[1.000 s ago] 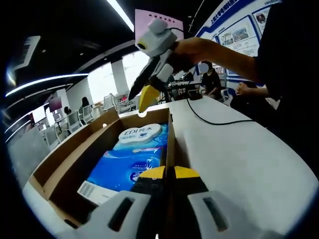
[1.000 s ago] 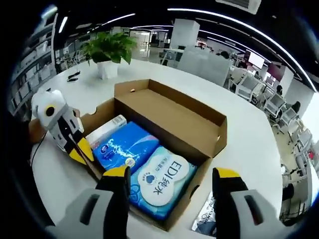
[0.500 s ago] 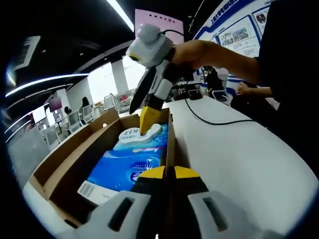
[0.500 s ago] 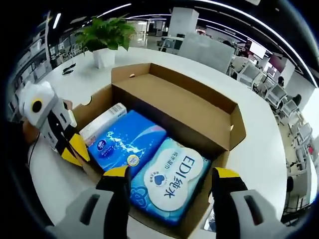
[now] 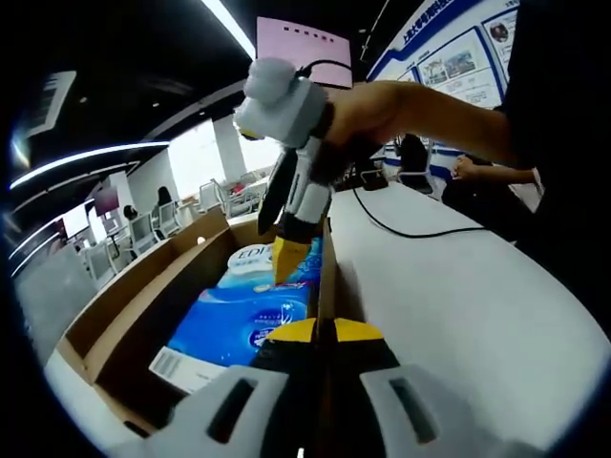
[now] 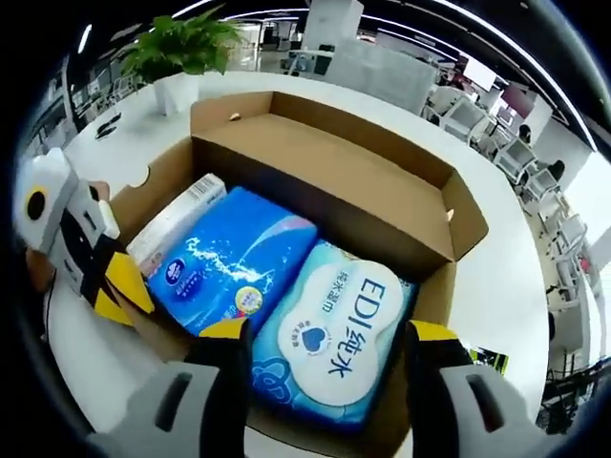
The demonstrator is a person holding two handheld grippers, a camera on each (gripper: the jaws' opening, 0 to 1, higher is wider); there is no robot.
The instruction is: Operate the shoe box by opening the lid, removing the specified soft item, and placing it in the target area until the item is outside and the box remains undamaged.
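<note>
An open brown cardboard shoe box [image 6: 325,191] lies on a white table [image 5: 458,305], its lid folded back. Inside lie a white-and-blue "EDI" wipes pack [image 6: 334,334], a blue soft tissue pack [image 6: 229,258] and a small white carton [image 6: 177,224]. My right gripper [image 6: 329,334] is open, its yellow-tipped jaws spread just above the EDI pack; in the left gripper view the right gripper [image 5: 291,260] dips into the box [image 5: 143,286] over the EDI pack [image 5: 250,256]. My left gripper [image 5: 320,331] is shut on the box's near side wall; the left gripper [image 6: 119,291] also appears at the box's edge.
A potted plant [image 6: 177,52] stands on the table beyond the box. A black cable [image 5: 401,224] trails across the table. A person in dark clothes [image 5: 563,143] stands close on the right. Office chairs and desks fill the background.
My right gripper has come down from above the box's far end into the box, close over the EDI pack, still open. The left gripper has kept its hold on the wall.
</note>
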